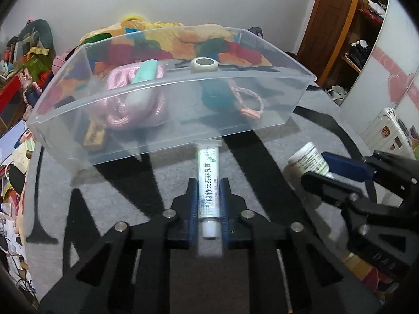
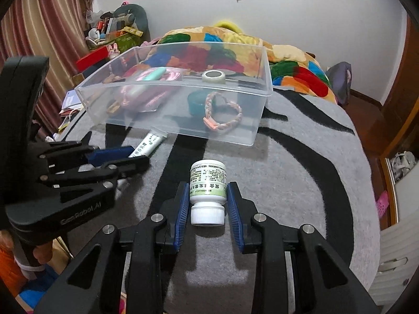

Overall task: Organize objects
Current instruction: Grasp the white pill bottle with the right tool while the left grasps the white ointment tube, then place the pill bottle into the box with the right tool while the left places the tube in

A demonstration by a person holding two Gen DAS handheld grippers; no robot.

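Note:
My left gripper (image 1: 208, 185) is shut on a white ointment tube (image 1: 208, 183), cap toward the camera, its far end close to the front wall of a clear plastic bin (image 1: 167, 128). My right gripper (image 2: 208, 191) is shut on a white pill bottle (image 2: 208, 183) with a green label, cap toward the camera. The bin (image 2: 183, 130) holds a pink pouch (image 2: 146, 91), a mint tube (image 2: 154, 74), a tape roll (image 2: 214, 76), a teal lid (image 2: 196, 103) and a braided bracelet (image 2: 222, 117). The left gripper (image 2: 131, 157) and tube (image 2: 148, 145) also show in the right wrist view, and the right gripper with its bottle (image 1: 309, 161) in the left wrist view.
Everything rests on a grey rug with black stripes (image 2: 301, 183) over a bed. A colourful blanket (image 2: 288, 60) lies behind the bin. Cluttered shelves (image 2: 110, 34) and curtains stand at the left, a wooden door frame (image 1: 332, 26) and wardrobe at the right.

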